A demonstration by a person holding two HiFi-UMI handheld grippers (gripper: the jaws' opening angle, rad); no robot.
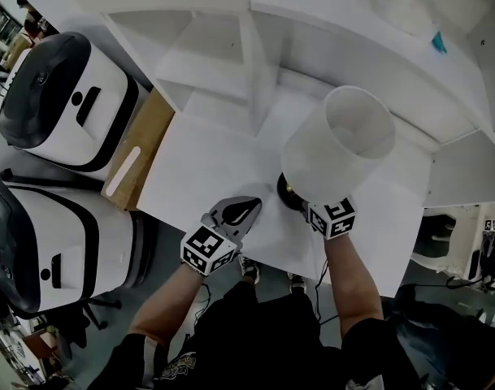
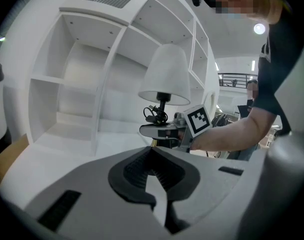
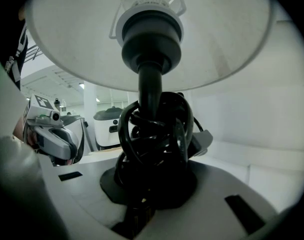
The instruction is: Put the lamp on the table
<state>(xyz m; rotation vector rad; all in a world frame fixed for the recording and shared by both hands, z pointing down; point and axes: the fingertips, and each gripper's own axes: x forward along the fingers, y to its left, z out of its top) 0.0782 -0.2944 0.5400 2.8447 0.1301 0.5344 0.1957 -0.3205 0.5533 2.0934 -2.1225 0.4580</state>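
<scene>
- R claw (image 1: 304, 205): jaws part closed and clamped on the lamp (image 1: 335, 153) low down, at the foot of the stem where the cord is wound. Nothing else in them.
- L claw (image 1: 237, 212): jaws together, tips meeting, nothing btw them. It sits over the table's (image 1: 190, 181) front edge, holding nothing.
- Lamp: upright, over the table's top, right of middle and near the front edge, carried by the R claw. Can't tell if the base (image 1: 286, 190) touches the top.
- Shade (image 2: 164, 74): white, matt, a cut-off cone w/ a narrow open top and a wider open bottom. A thin wire frame shows inside, round the socket.
- Stem (image 3: 148, 86): black, smooth, thin, round, w/ a thicker black collar on top.
- Cord (image 3: 154, 134): black, glossy, looped several times round the stem in a loose bundle.
- Base: black, round, low.
- Table: white, flat, smooth matt top w/ straight edges.
- Shelf unit (image 1: 223, 63): white, open box compartments w/ thin flat boards, along the table's far edge.
- Brown board (image 1: 145, 140): flat, wood-coloured, w/ a pale strip on it, against the table's left edge.
- Claw bodies: grey hard plastic w/ dark ribbed pads (image 2: 129, 176). Each carries a cube of black & white square markers.
</scene>
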